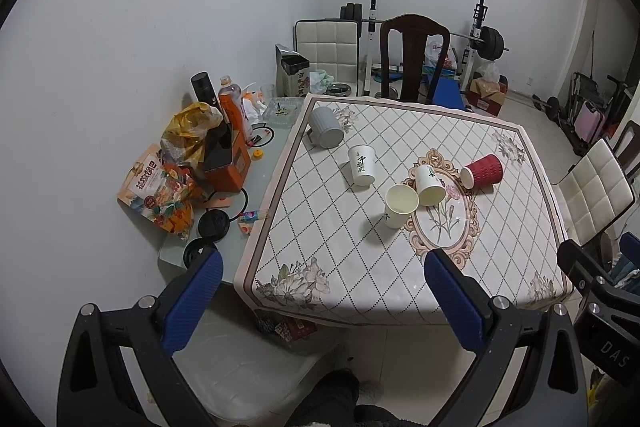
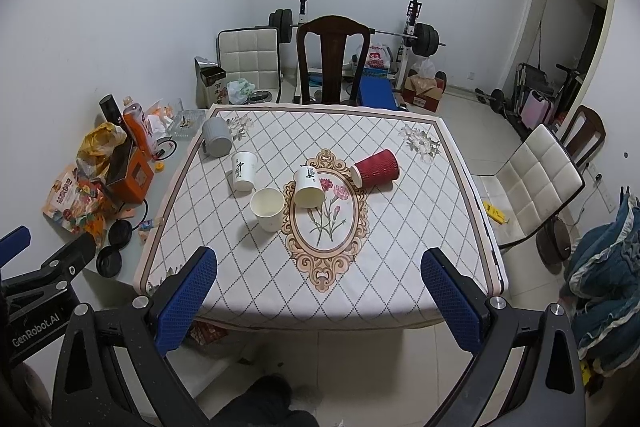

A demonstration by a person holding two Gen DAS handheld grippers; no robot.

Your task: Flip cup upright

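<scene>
— Cups on the tabletop (image 2: pixel 400 267)?
— Five. Grey mug (image 2: pixel 217 142) near the far left corner, mouth down by the look of it. White printed paper cup (image 2: pixel 244 171) just inward of it, also inverted. Plain white paper cup (image 2: pixel 267 209) already standing, mouth up. Second printed cup (image 2: pixel 308 186) tipped over at the centre medallion, mouth toward the near edge. Red ribbed paper cup (image 2: pixel 376 169) lying on its side, right of centre.
— Long axis of the red one?
— Roughly left-right across the tabletop, base pointing left, mouth to the right edge.
— Grippers?
— Left gripper (image 1: pixel 324 291) and right gripper (image 2: pixel 318 291) both back over the near edge, jaws spread wide, holding nothing.
— Nearer one?
— Probably the right for the red cup, which lies ahead and slightly right of its jaws. Likely the left for the mug and the inverted cup.
</scene>
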